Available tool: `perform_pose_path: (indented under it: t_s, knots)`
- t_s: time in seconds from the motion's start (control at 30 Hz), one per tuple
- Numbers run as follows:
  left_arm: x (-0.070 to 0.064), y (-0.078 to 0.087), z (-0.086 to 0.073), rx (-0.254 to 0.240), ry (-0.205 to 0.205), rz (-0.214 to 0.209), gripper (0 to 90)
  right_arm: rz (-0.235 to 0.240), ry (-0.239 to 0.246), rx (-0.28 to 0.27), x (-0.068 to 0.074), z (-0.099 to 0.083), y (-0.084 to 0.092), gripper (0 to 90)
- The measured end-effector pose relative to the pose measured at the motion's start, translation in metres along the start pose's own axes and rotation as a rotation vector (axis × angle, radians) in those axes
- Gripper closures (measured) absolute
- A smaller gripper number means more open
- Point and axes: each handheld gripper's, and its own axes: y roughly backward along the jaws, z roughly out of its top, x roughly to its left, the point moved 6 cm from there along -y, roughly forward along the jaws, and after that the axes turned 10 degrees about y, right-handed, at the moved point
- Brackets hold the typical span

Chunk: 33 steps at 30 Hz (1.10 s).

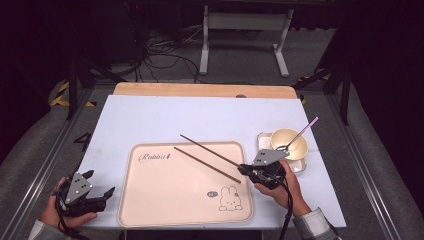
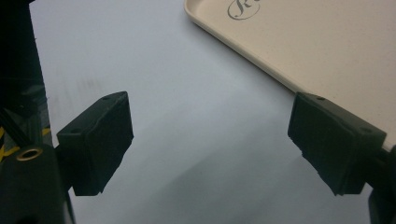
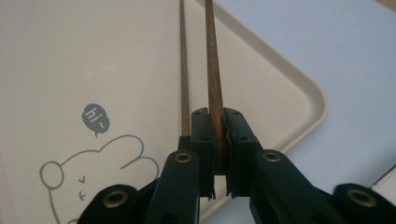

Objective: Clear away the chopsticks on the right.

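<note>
Right gripper view: right gripper clamped tight on one brown chopstick, jaws almost together, stick running straight up between them. Second chopstick just beside, lying on the cream tray near the rabbit drawing. High view: both sticks slanting across the tray's upper right, bowl with spoon beyond. Left gripper wide open, holding nothing, over white sheet beside the tray's left edge.

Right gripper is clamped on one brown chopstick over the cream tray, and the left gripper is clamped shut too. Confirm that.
Not quite. The right gripper does clamp a chopstick over the tray, but the left gripper is open and holds nothing, as the left gripper view shows.
</note>
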Motion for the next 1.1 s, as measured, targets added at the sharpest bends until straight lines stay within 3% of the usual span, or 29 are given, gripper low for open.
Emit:
perform_pose_path:
  t_s: [0.47,0.8,1.1]
  knots:
    - [0.000,0.000,-0.002,0.012,0.000,-0.007,15.2,0.053,-0.022,0.073,0.003,-0.020,-0.015,83.9]
    - [-0.001,0.000,-0.003,0.024,-0.011,-0.001,14.8,0.026,-0.054,0.116,0.001,-0.017,-0.024,76.6]
    - [-0.001,0.001,-0.003,0.021,-0.004,-0.009,14.8,0.018,-0.056,0.094,0.000,-0.015,-0.022,77.9]
